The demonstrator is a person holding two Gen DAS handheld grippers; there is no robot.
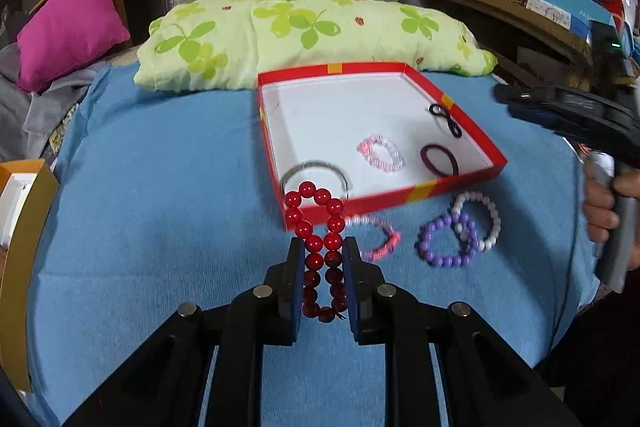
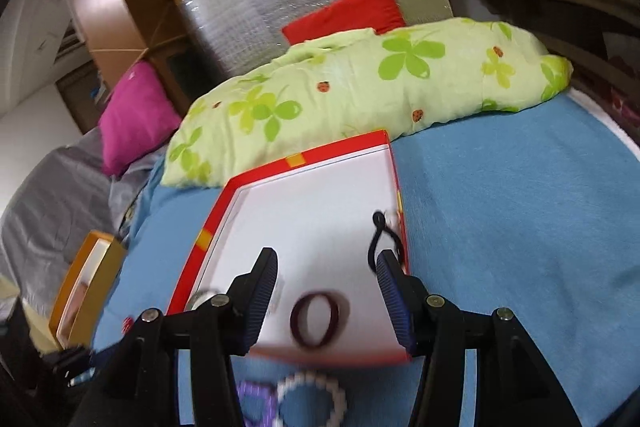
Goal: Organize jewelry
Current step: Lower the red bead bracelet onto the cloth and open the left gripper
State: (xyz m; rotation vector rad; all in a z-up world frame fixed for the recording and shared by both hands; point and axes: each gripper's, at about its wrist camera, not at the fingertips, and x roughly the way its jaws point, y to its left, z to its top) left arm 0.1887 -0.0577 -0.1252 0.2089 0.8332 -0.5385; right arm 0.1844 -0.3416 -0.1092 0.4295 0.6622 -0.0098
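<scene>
plainly, the left gripper (image 1: 322, 247) is pinching the red bead bracelet (image 1: 318, 223), its pads pressed against the two strands low on the loop, so the upper arc of beads stands free above the fingertips, in front of the near left corner of the red box (image 1: 404, 197). that bracelet looks like hard, glossy round beads on a cord: fairly weighty for its kind, slippery bead to bead, floppy as a whole, so squeezing both strands together as here seems the safer hold than nipping a single bead. the right gripper (image 2: 326, 297) hangs spread over the box's near right part with nothing between its fingers, a dark maroon hair band (image 2: 319, 319) lying below the gap. counted inside the box: one thin metal bangle (image 1: 314, 173) by the near left corner, one pink-and-white bead bracelet (image 1: 382, 153) mid-floor, one maroon band, one black hair tie (image 1: 445, 119) against the right wall, four in all. on the blue cloth (image 1: 160, 187) just before the box's near edge: one pink-and-white bracelet (image 1: 378, 239), one purple bead bracelet (image 1: 446, 241) and one white bead bracelet (image 1: 482, 221), the last two overlapping. these should be light and limp, best taken across the strand.
</scene>
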